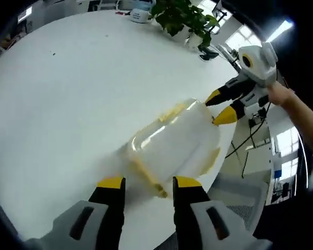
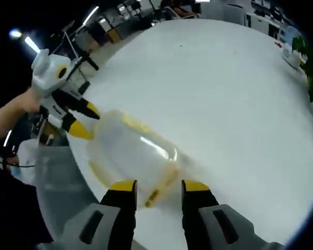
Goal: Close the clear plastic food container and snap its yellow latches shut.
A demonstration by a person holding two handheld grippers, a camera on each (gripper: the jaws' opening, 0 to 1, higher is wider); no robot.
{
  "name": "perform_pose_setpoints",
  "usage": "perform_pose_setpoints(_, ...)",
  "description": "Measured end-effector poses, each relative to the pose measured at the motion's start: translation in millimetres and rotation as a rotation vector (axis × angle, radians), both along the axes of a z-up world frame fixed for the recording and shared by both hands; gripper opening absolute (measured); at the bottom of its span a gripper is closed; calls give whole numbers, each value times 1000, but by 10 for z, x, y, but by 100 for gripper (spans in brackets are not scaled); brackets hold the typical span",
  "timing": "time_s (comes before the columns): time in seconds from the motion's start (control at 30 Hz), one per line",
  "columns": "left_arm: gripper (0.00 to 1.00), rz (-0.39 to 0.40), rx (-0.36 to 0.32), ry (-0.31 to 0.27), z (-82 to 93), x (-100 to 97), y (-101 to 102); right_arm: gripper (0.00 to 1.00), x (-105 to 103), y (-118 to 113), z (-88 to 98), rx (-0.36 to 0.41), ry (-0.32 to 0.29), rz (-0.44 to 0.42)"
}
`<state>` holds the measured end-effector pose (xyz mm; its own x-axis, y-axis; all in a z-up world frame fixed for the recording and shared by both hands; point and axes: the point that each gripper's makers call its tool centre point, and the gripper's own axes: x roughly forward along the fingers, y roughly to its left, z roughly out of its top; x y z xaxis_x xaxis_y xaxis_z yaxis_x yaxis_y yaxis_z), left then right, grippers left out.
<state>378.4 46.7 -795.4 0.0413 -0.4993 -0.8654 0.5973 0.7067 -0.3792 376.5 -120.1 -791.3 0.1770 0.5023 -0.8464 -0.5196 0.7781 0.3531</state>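
A clear plastic food container (image 1: 172, 138) (image 2: 130, 151) lies on its side near the edge of a white round table (image 1: 68, 88) (image 2: 224, 88). Its lid rim carries yellow latches (image 1: 155, 186) (image 2: 157, 191). My left gripper (image 1: 148, 182) is open, its yellow-tipped jaws standing either side of the near latch. My right gripper (image 2: 157, 186) is open too, with the latch of the opposite end between its jaws. Each gripper also appears in the other's view at the container's far end: the right gripper (image 1: 219, 107), the left gripper (image 2: 86, 121).
A potted plant (image 1: 185, 18) and a white object (image 1: 141, 14) stand at the table's far side. The table edge runs just beside the container, with a grey chair (image 1: 235, 192) below it. A person's hand (image 1: 281, 94) holds the right gripper.
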Motion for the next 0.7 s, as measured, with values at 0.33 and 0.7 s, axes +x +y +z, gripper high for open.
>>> perform_pose_setpoints(0.33,30,115,-32,73,-21,-63,-6,32,-115,64,-59,28,37,-40)
perform_pose_setpoints(0.7,35,200,-73,120,-70,-113,-34,32,-133,55,-84,48,80,-93)
